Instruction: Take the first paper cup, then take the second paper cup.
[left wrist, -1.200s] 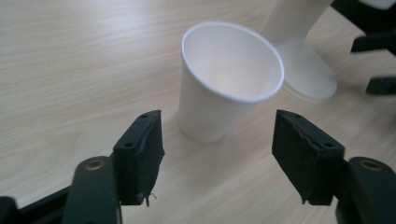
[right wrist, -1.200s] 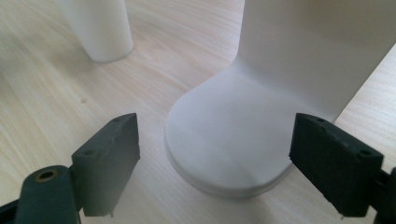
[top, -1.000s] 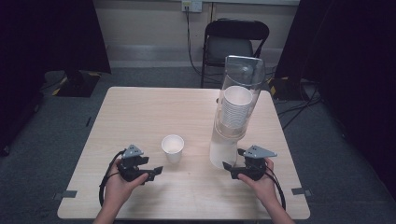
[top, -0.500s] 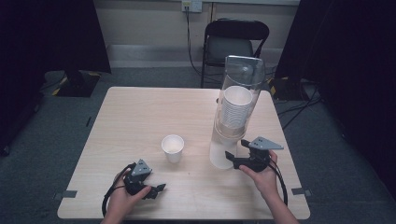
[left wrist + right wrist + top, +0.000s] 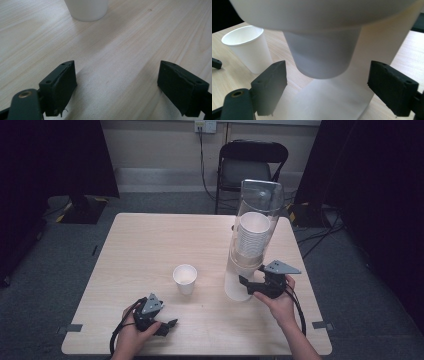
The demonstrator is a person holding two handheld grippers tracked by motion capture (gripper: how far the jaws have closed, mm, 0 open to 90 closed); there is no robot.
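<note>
Reaching under the cup dispenser (image 5: 252,245), the right gripper (image 5: 250,285) has jaws spread w/ the lowest cup (image 5: 322,56) hanging between them, pads not touching it. Left gripper (image 5: 167,325) sits low near the table's (image 5: 150,245) front edge at 7 o'clock, jaws just opened wide, nothing between. Loose paper cup (image 5: 185,278) stands mid-table, at 9 o'clock from the dispenser, bare wood all round it
</note>
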